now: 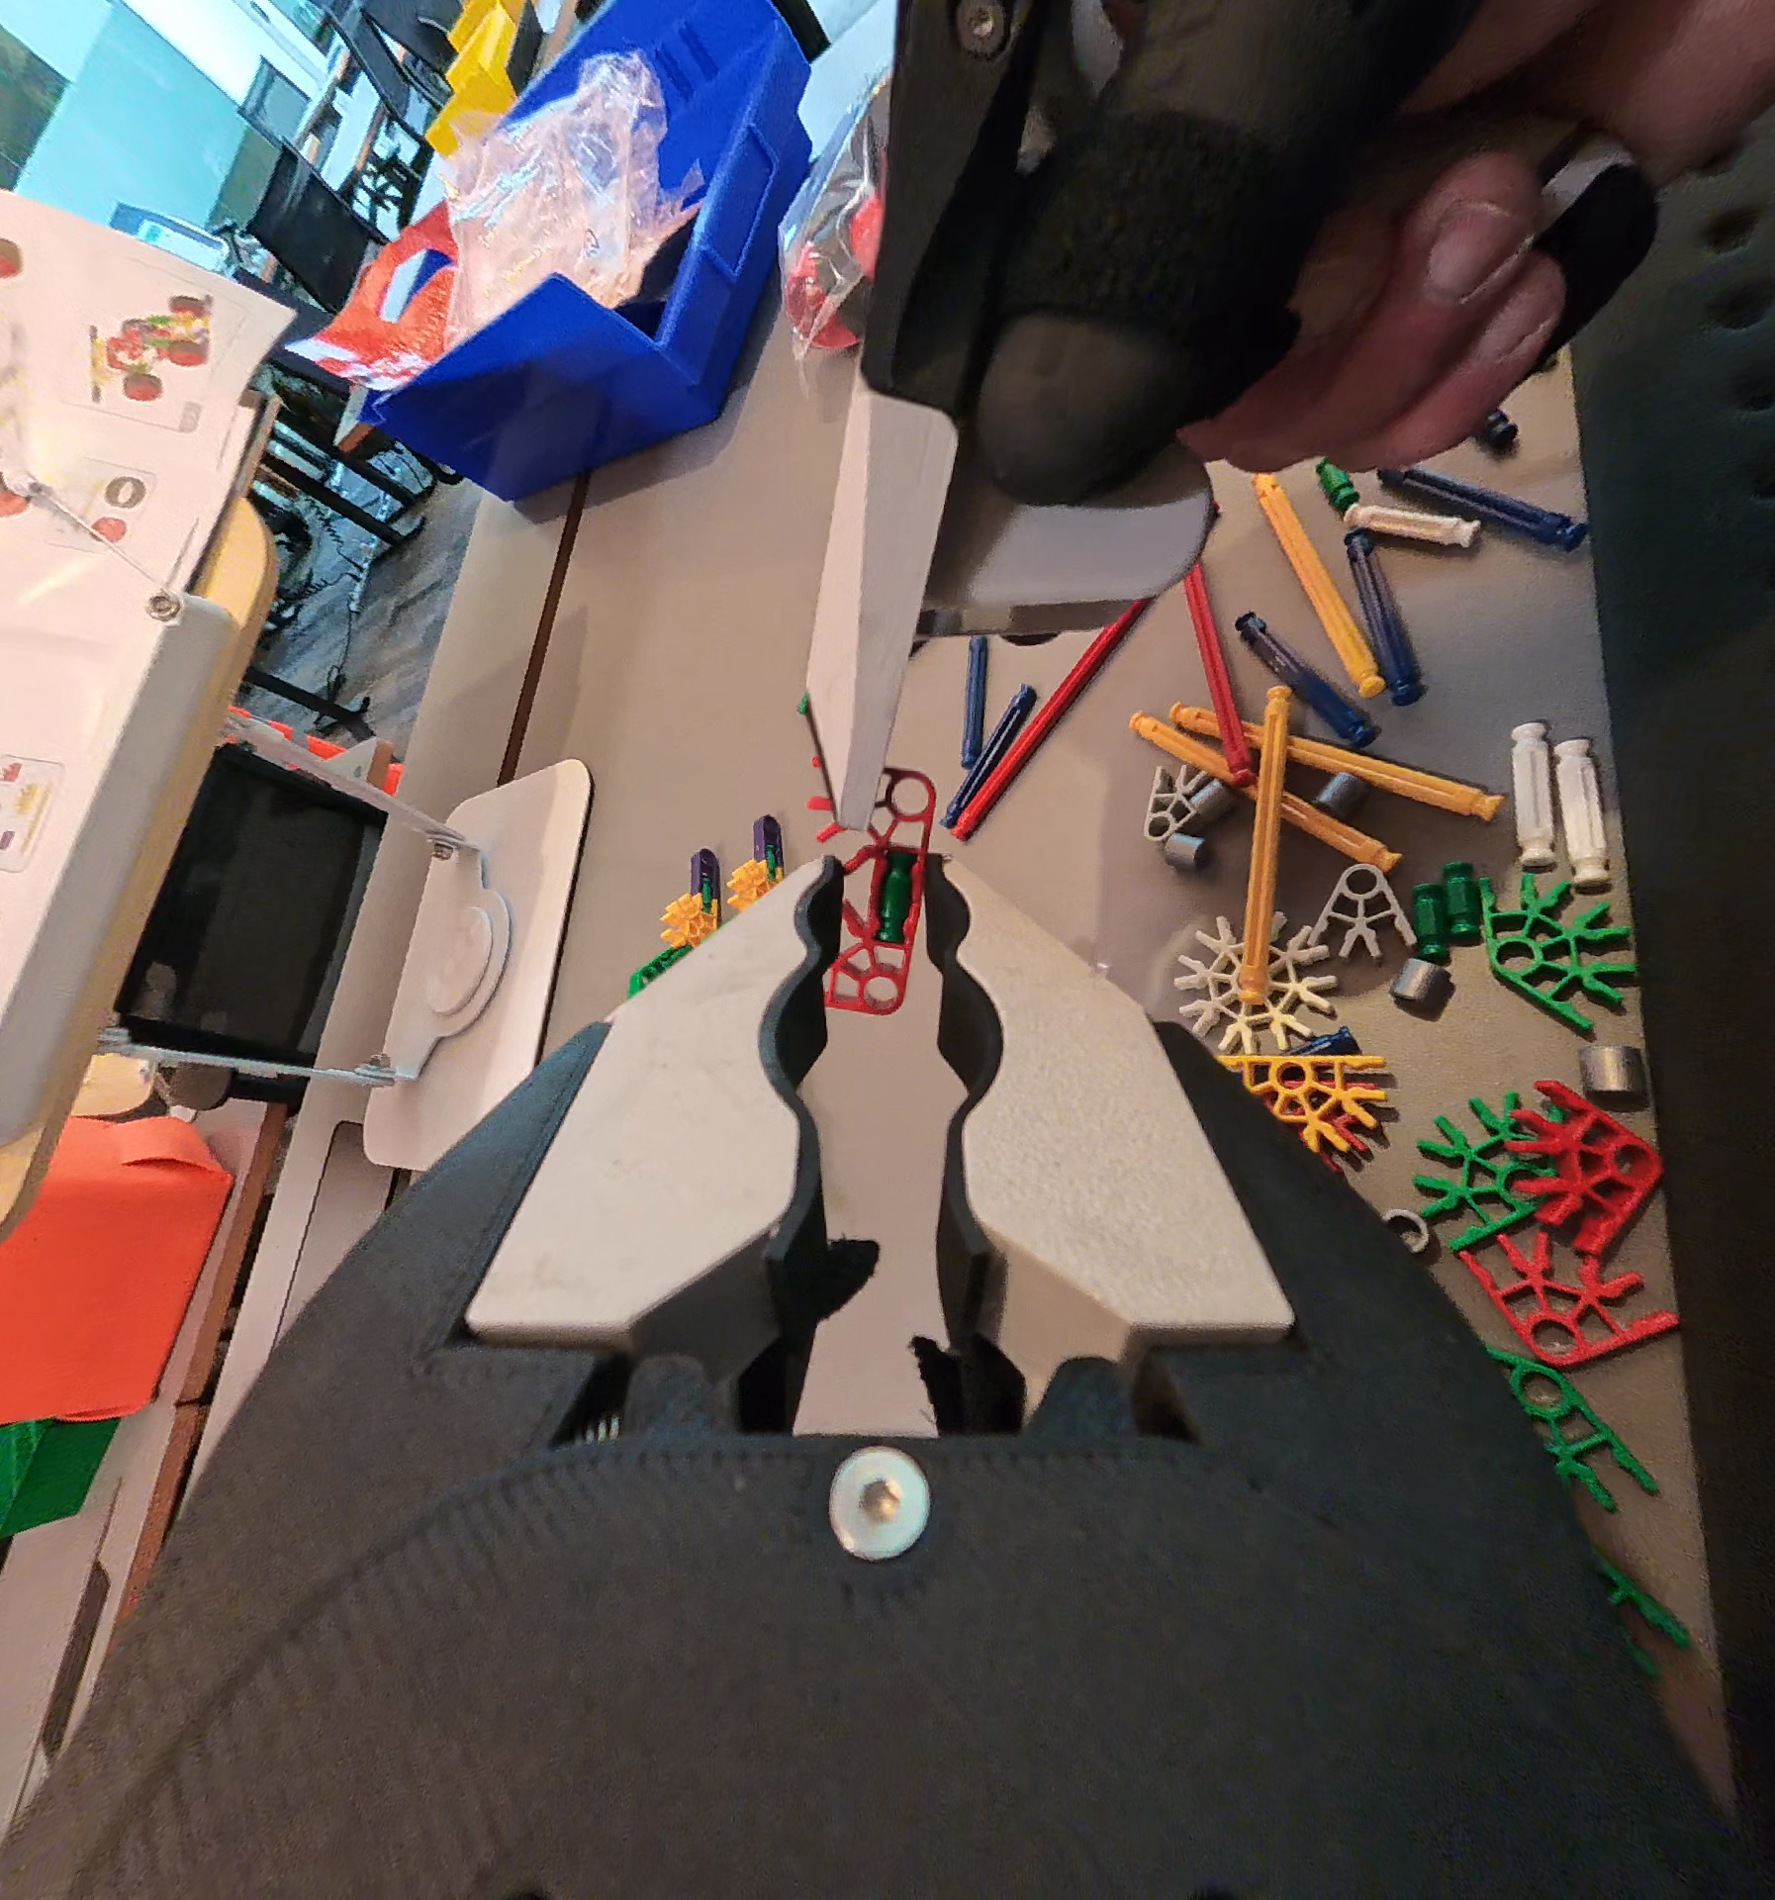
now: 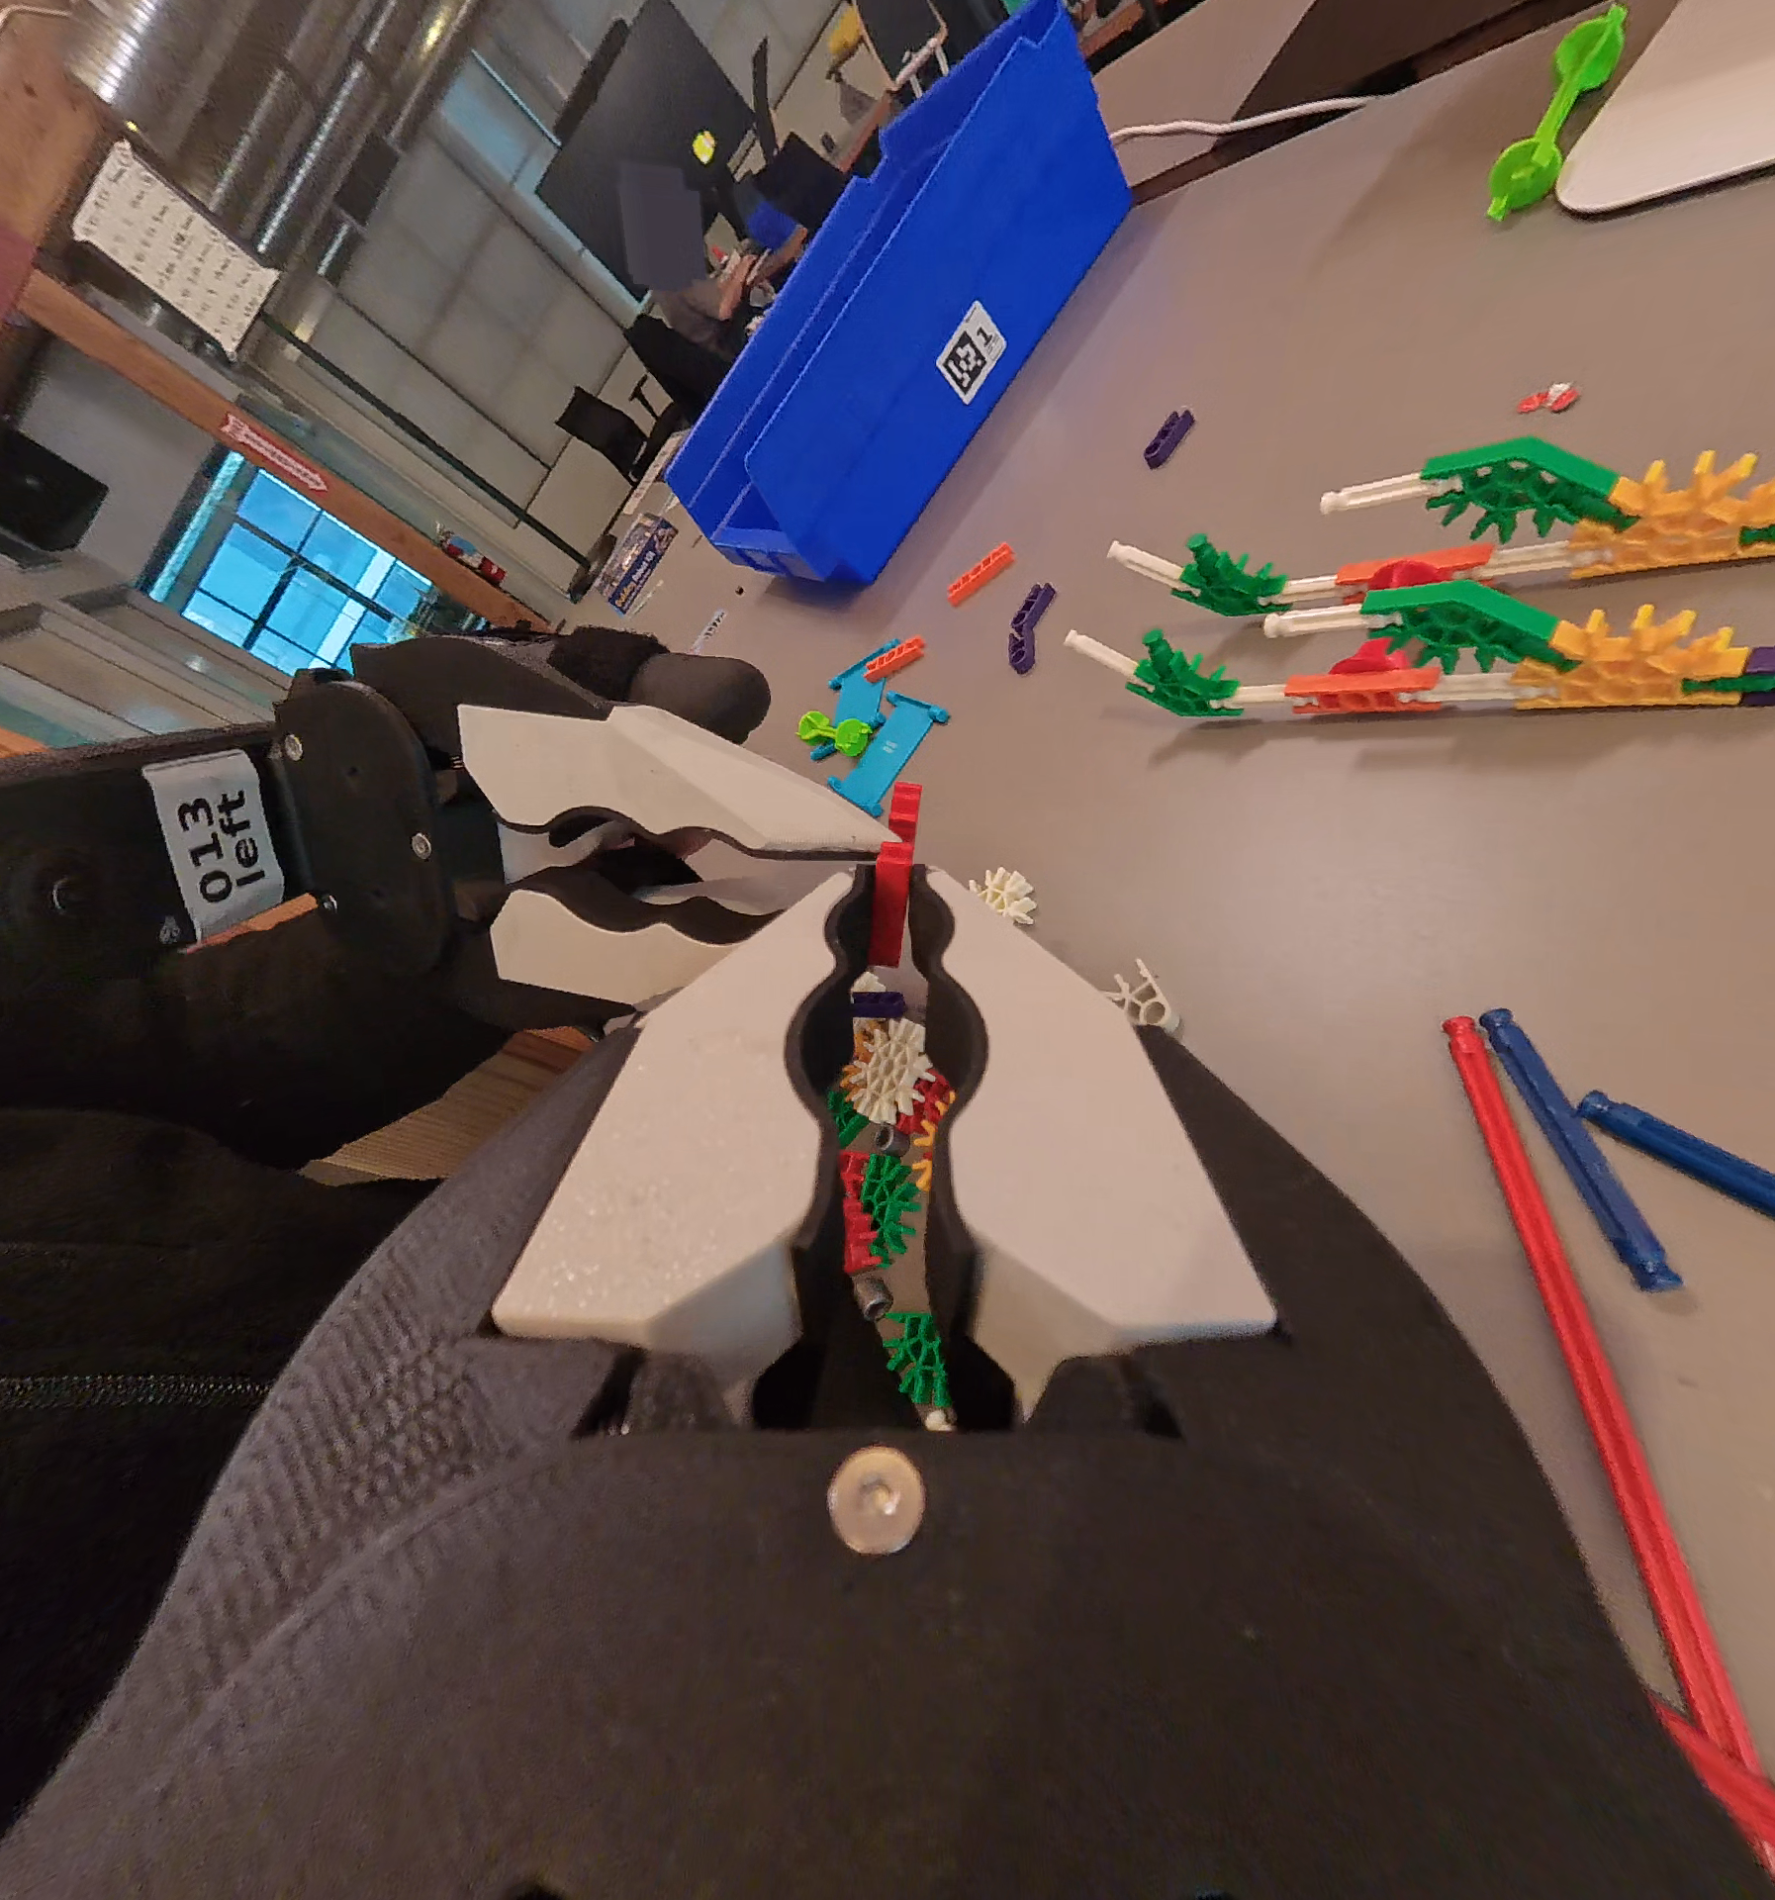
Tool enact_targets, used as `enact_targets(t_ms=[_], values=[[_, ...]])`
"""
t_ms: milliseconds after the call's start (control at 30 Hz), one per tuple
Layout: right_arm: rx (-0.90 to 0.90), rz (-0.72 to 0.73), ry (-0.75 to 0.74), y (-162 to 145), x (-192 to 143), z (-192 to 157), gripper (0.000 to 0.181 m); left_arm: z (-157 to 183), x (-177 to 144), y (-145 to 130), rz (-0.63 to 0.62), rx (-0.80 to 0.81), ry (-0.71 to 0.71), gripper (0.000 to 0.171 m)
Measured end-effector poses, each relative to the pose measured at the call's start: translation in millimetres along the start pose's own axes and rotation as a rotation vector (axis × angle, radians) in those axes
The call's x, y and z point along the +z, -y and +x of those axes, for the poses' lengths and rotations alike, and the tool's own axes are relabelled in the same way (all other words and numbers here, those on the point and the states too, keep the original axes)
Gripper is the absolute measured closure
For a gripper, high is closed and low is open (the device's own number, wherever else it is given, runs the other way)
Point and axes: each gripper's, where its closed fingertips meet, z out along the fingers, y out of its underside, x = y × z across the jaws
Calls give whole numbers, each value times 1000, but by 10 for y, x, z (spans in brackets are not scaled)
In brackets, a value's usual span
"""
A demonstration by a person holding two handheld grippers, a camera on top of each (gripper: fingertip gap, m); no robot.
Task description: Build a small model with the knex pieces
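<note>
A flat red connector [image 1: 868,987] with a short green rod [image 1: 894,894] in it sits between my left gripper's [image 1: 889,872] two fingertips, which close on its edges. My right gripper [image 1: 860,817] comes down from above in a person's hand [image 1: 1428,288], and its tip meets the connector's far end. In the right wrist view my right gripper [image 2: 889,874] is shut on the red connector [image 2: 892,915], seen edge-on. My left gripper [image 2: 842,851] reaches in from the left, its jaws nearly together at the same piece. Both hold it just above the grey table [image 2: 1325,925].
Loose rods and connectors [image 1: 1274,781] lie to the right on the table. A blue bin [image 2: 914,360] stands at the back. Two built assemblies [image 2: 1480,658] lie to the right, with red and blue rods [image 2: 1572,1152] nearer. An instruction sheet [image 1: 61,463] stands at left. My two grippers' fingertips are within a few centimetres of each other.
</note>
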Motion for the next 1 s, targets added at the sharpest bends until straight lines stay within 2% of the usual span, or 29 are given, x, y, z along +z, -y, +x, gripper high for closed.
enact_targets(t_ms=[67, 200, 267, 367, 500, 700, 867, 1000], values=[[-25, 18, -8, 39, -11, -35, 178, -42, -25, 32, 12, 0, 31, 158], [-90, 80, -71, 188, -38, -72, 178, -207, -88, 85, 40, -104, 109, 156], [-142, 116, -133, 277, -70, -56, 178, -351, -151, 75, 51, -205, 171, 143], [-285, 143, -247, 398, -132, -66, 178, -488, -277, 59, 111, -441, 197, 136], [-576, 88, -400, 472, -101, -186, 178, -527, -383, 116, 278, -832, 83, 131], [-846, 12, -478, 466, 127, -399, 178, -592, -482, 108, 463, -1207, -61, 120], [-986, -30, -509, 443, 281, -497, 178, -611, -585, 80, 529, -1281, -80, 119], [-1072, -37, -520, 456, 365, -603, 178, -656, -668, 22, 547, -1312, -62, 126]])
